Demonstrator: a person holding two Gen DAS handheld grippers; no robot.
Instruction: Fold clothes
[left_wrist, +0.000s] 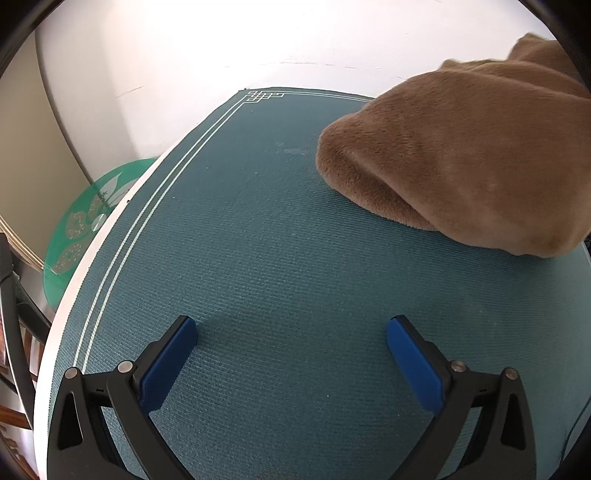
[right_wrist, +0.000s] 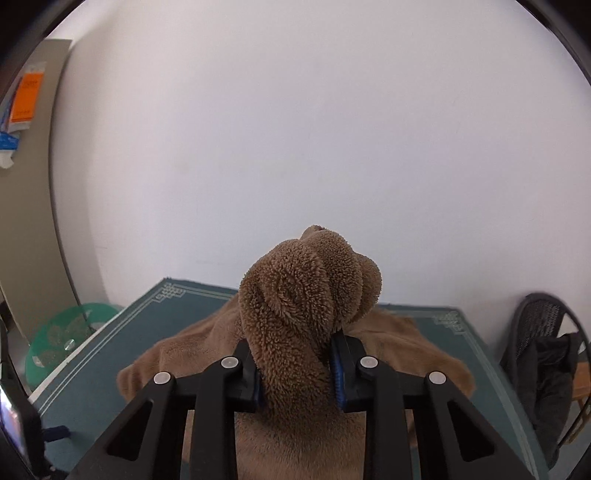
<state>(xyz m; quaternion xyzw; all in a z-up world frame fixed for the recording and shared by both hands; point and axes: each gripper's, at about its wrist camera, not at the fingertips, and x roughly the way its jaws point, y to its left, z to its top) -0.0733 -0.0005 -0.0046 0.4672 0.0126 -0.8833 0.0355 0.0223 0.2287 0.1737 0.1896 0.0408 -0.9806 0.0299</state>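
**Right fingers full of fleece, left fingers waiting**

The black fingers with blue pads on the right gripper (right_wrist: 297, 373) are pinched hard on a thick bunch of the brown, plush fleece garment (right_wrist: 306, 295), and the gathered cloth bulges up past the tips into a rounded knot. The left gripper (left_wrist: 291, 332) hangs with its fingers spread wide and nothing between them, over bare teal woven table mat with white line border (left_wrist: 229, 229), near the mat's left side.

To my eye the step is lifting one part of the garment to carry it over the rest. Done well, it wants a slow, even lift so the heavy pile does not drag the whole piece across the mat — and the free left gripper looks well placed to come in from the left and take or pin the near rounded edge, which would stop the cloth bunching. A wad this thick could slip out of the pads; a flatter bite at an edge would fold cleaner.

The garment is soft and bulky, tan-brown, with a short, dense nap. In the left view it lies as a rounded hump on the far right of the mat; in the right view it spreads below the raised bunch, across the mat's middle.
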